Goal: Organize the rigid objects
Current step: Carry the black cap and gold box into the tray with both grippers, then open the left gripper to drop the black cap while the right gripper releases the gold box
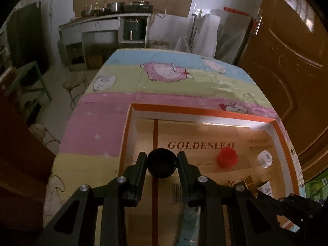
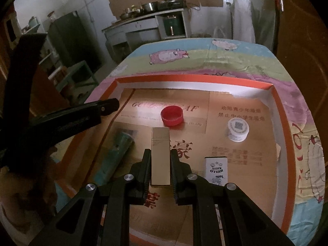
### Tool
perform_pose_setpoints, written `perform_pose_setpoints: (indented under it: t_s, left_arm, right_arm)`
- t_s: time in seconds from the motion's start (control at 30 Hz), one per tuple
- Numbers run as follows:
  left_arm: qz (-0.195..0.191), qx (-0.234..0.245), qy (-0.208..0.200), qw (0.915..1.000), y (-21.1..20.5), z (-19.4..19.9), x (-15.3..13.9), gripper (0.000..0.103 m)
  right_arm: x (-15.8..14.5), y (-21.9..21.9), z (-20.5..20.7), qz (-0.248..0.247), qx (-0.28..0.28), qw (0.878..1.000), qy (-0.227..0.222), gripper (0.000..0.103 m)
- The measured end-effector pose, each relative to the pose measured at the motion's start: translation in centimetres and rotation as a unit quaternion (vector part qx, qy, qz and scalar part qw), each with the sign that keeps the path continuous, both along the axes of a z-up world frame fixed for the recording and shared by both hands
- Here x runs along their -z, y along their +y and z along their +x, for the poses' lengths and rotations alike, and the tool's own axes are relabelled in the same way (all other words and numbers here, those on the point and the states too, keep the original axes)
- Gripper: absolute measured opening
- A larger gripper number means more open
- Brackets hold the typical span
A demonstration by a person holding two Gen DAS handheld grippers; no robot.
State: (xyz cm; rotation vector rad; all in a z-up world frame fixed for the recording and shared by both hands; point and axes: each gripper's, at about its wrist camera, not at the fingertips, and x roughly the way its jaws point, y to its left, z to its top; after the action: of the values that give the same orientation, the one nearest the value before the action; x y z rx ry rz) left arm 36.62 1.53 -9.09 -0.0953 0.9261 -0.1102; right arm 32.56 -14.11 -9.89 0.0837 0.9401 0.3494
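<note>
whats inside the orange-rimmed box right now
Lying on its cardboard-lined floor inside the orange-rimmed box: a red cap, a white cap, a small Hello Kitty box and a teal tube. The grippers cover the near floor.

Bunch of small hard stuff in and over the orange-rimmed tray [image 2: 284,110]

Black round cap [image 1: 162,163] is pinched up off the cardboard liner, open side facing the camera. Gold rectangular bar [image 2: 160,155] is clamped lengthwise. Lying loose: red cap [image 2: 171,115] open side up, white round lid [image 2: 237,129], small white Hello Kitty box [image 2: 216,170], teal tube [image 2: 114,153] at the left.
</note>
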Motion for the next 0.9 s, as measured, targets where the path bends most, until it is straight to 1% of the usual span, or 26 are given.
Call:
perform_pose_setpoints:
  t_s: [0.37, 0.7, 0.8, 0.9]
  left_arm:
    - [-0.003, -0.001, 0.017, 0.9998, 0.1, 0.5, 1.2, 0.031]
    - [-0.013, -0.004, 0.023, 0.9997, 0.3, 0.5, 1.4, 0.031]
    - [-0.013, -0.005, 0.022, 0.9997, 0.4, 0.5, 1.3, 0.034]
    - [-0.015, -0.004, 0.022, 0.9997, 0.3, 0.5, 1.3, 0.038]
  right_arm:
    - [0.8, 0.3, 0.2, -0.009, -0.004, 1.000, 0.005, 0.018]
    - [1.3, 0.5, 0.3, -0.017, -0.007, 1.000, 0.010, 0.018]
    - [1.4, 0.4, 0.4, -0.014, -0.007, 1.000, 0.011, 0.018]
    - [1.3, 0.4, 0.4, -0.011, -0.006, 1.000, 0.011, 0.020]
